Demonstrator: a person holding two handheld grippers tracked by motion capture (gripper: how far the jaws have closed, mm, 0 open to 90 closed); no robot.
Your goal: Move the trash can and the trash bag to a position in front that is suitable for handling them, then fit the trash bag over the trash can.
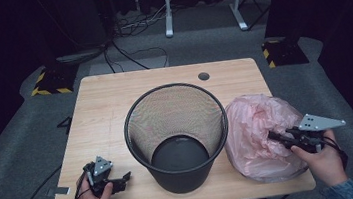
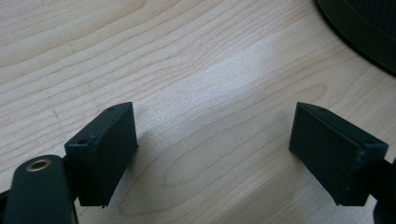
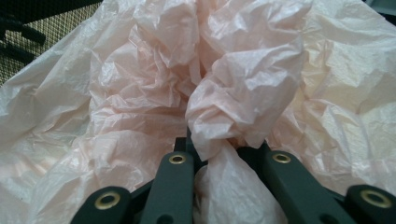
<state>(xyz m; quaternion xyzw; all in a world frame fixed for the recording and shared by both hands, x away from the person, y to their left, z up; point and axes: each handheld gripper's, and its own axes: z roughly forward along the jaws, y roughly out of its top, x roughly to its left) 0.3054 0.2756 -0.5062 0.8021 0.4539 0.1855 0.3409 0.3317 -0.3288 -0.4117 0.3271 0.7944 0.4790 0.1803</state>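
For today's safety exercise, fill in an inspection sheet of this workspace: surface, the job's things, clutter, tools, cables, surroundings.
Surface: wooden table, round dark grommet hole near the far edge.
Job's things: black mesh bin upright at centre; crumpled pink plastic bag beside it.
Clutter: nothing seen.
Tools: left tool open over bare wood; right tool shut on a fold of the bag.
Cables: bundle of cables on the floor beyond the table.
Surroundings: grey carpet, white desk frame, hazard-striped bases.

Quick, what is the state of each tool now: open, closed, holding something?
Left tool: open, holding nothing, above the bare table.
Right tool: closed on a fold of the pink plastic bag.
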